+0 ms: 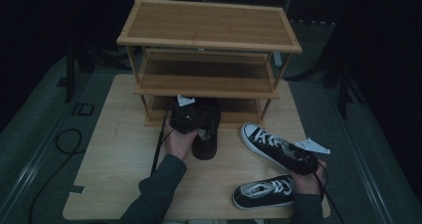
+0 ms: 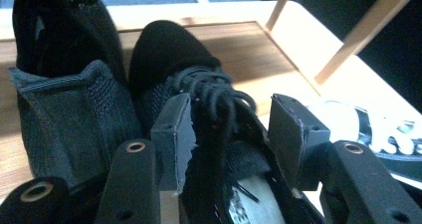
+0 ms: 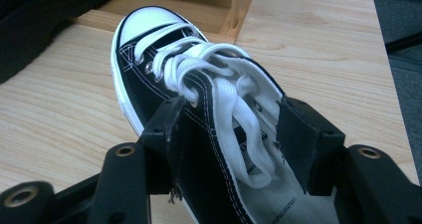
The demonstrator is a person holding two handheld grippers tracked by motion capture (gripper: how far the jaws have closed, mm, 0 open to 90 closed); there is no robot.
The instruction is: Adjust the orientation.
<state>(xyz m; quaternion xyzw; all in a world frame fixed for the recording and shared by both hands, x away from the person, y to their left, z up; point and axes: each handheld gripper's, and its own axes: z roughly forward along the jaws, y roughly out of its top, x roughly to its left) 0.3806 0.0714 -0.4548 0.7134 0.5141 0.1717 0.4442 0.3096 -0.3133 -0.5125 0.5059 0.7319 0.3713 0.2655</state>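
- The left gripper (image 2: 226, 134) is sitting at the black shoe (image 1: 206, 127) near the middle of the counter (image 1: 119, 164), just in front of the wooden rack (image 1: 209, 40) at the far edge – its fingers (image 2: 174, 129) are standing released, spread either side of the shoe's laces and collar without pressing.
- That shoe is looking matte black all over – knit upper, black laces, pale insole – with its toe reaching onto the rack's bottom shelf beside a second black shoe (image 2: 69, 109).
- The right gripper (image 3: 231, 144) is straddling a black canvas sneaker (image 1: 271, 147) near the counter's right edge, with a white toe cap and white laces; whether its fingers (image 3: 166, 134) are gripping, I cannot tell.
- A matching sneaker (image 1: 263, 191) is lying by the near right corner.
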